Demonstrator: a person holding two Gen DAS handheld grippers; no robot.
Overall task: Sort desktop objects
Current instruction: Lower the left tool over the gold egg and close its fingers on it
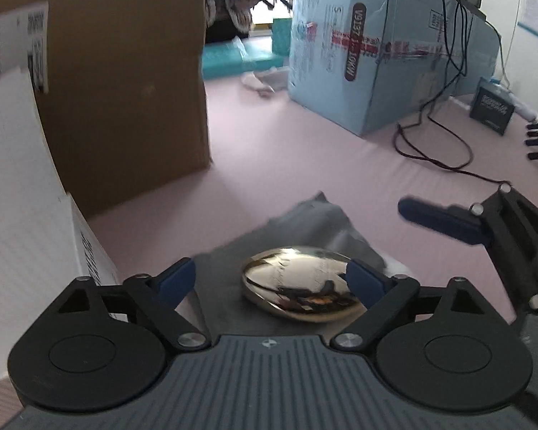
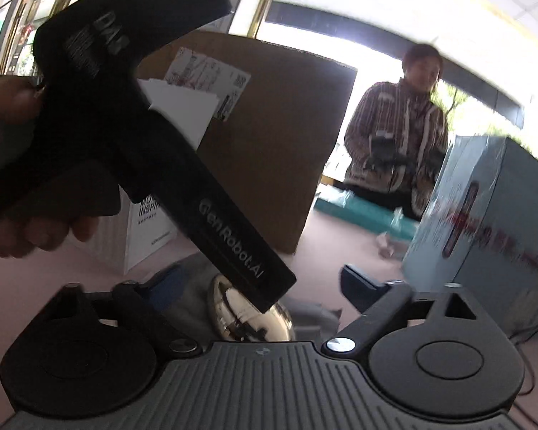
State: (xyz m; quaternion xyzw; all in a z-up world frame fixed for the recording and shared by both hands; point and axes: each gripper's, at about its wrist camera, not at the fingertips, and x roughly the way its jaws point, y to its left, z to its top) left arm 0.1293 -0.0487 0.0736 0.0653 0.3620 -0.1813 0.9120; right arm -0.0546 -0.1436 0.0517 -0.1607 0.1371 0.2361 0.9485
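Observation:
A shiny gold oval object (image 1: 301, 288) lies on a crumpled grey pouch (image 1: 322, 222) on the pink tabletop. My left gripper (image 1: 272, 281) is open and straddles it: the right blue pad (image 1: 364, 283) sits at its edge, the left pad (image 1: 177, 279) stands apart. The right gripper's blue finger (image 1: 437, 219) reaches in from the right, above the pouch. In the right wrist view my right gripper (image 2: 262, 285) is open. The hand-held left gripper's black body (image 2: 204, 200) crosses in front and hides part of the gold object (image 2: 233, 317).
A tall brown cardboard box (image 1: 125, 89) and a white box (image 1: 18, 215) stand close on the left. A light blue carton (image 1: 376, 53), black cables (image 1: 430, 136) and a small black box (image 1: 491, 111) are at the right. A person (image 2: 394, 136) stands behind the table.

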